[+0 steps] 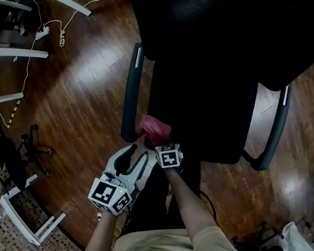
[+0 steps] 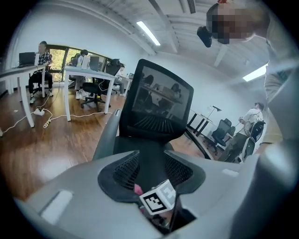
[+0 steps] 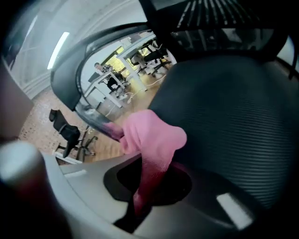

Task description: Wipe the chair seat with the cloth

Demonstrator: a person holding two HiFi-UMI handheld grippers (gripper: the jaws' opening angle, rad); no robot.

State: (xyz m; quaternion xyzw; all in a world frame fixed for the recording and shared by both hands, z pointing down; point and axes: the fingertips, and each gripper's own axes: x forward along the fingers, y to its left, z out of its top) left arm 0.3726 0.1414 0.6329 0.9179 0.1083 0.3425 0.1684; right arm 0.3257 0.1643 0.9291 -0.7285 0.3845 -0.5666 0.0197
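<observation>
Head view: a person leans over a black office chair, the pink cloth (image 1: 155, 129) bunched on the near left corner of the chair seat (image 1: 206, 106), just beside the left armrest (image 1: 132, 89). The right gripper (image 1: 159, 142) meets the cloth at its near edge, while the left gripper (image 1: 136, 155) hangs just near and left of it, off the seat's edge. Left gripper view: its jaws are drawn together with nothing between them. The right gripper's marker cube (image 2: 159, 198) and a sliver of pink sit just ahead, with the seat and backrest (image 2: 161, 100) beyond. Right gripper view: the jaws are clamped on a tail of the cloth, and its bunched head lies against the mesh seat at the left edge. The wiping looks to be in hand at this one corner. No mark on the dark mesh tells what has been covered, so the wide far and right stretch of the seat probably remains to be wiped.
</observation>
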